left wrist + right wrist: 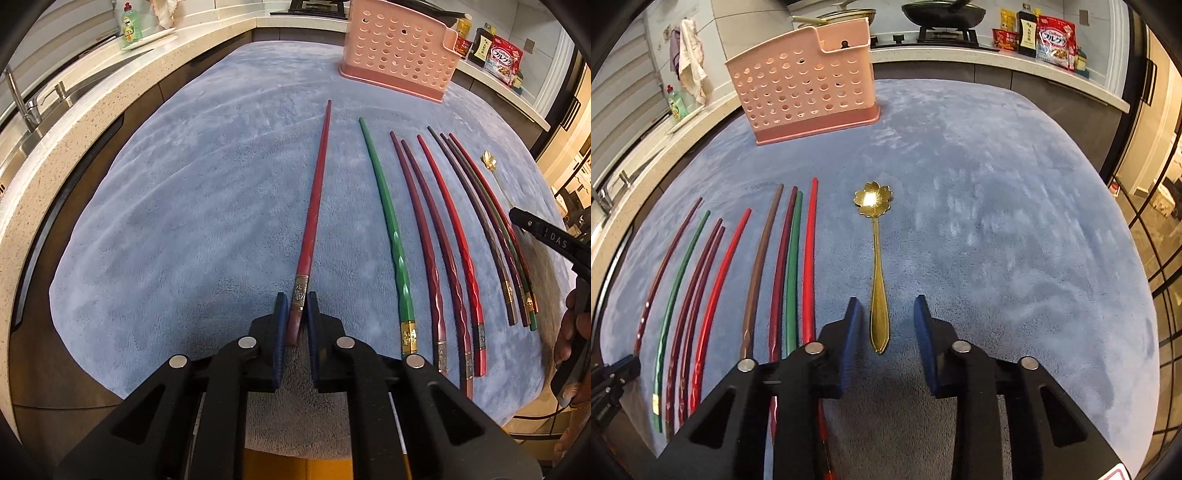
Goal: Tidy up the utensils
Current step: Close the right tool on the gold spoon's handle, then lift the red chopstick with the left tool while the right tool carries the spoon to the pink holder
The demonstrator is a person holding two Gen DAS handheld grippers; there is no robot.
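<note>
In the left wrist view my left gripper [296, 306] is shut on the butt end of a dark red chopstick [316, 206], which points away toward the pink perforated utensil holder [397, 51]. Several more chopsticks, green [386, 218], maroon and red [448, 229], lie side by side on the blue cloth to its right. In the right wrist view my right gripper [886, 314] is open, its jaws on either side of the handle of a gold flower-shaped spoon [877, 273] that lies on the cloth. The holder [805, 85] stands at the far left there.
A blue plush cloth [184, 221] covers the table. A counter with a sink and a green soap bottle [131, 24] runs along the left. Food packets [1052, 37] and pans on a stove stand at the back. My right gripper's body shows at the right edge [546, 240].
</note>
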